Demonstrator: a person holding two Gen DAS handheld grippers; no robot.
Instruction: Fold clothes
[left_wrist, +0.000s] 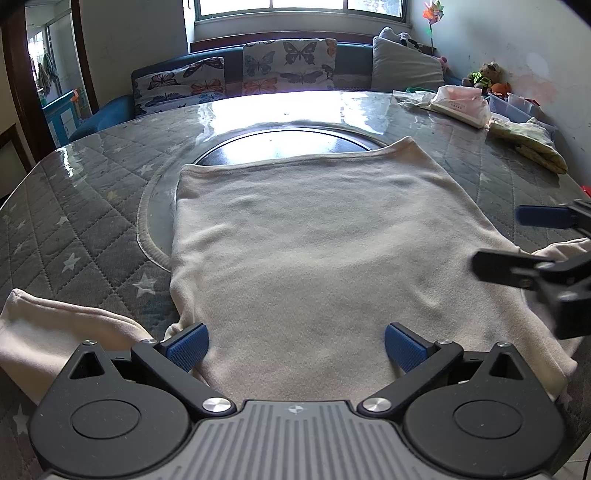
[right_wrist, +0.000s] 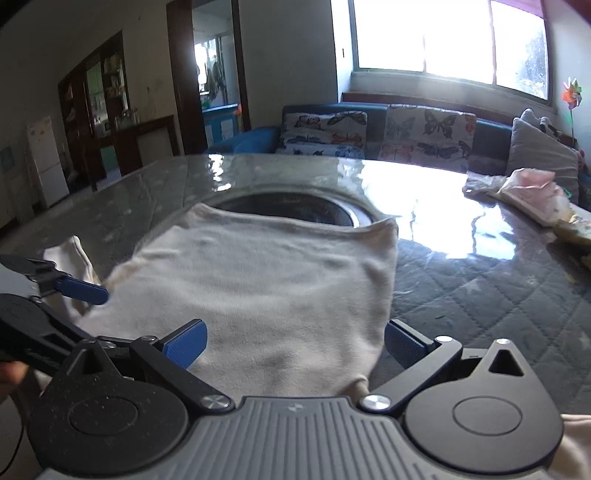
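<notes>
A cream long-sleeved top (left_wrist: 314, 251) lies flat on the table, hem toward the far side, and also shows in the right wrist view (right_wrist: 258, 288). Its left sleeve (left_wrist: 55, 332) spreads out at the near left. My left gripper (left_wrist: 295, 347) is open over the garment's near edge, with nothing between the blue pads. My right gripper (right_wrist: 295, 347) is open above the garment's near right corner and is empty. It shows from the side in the left wrist view (left_wrist: 517, 240). The left gripper shows at the left in the right wrist view (right_wrist: 74, 295).
The round table (left_wrist: 92, 206) has a quilted grey star cover under glossy plastic, with a dark round inset (left_wrist: 280, 144) at its centre. Folded cloth (left_wrist: 535, 144), bags (left_wrist: 458, 103) and a plastic bin (left_wrist: 513, 107) sit at the far right. A sofa with butterfly cushions (left_wrist: 258, 74) stands behind.
</notes>
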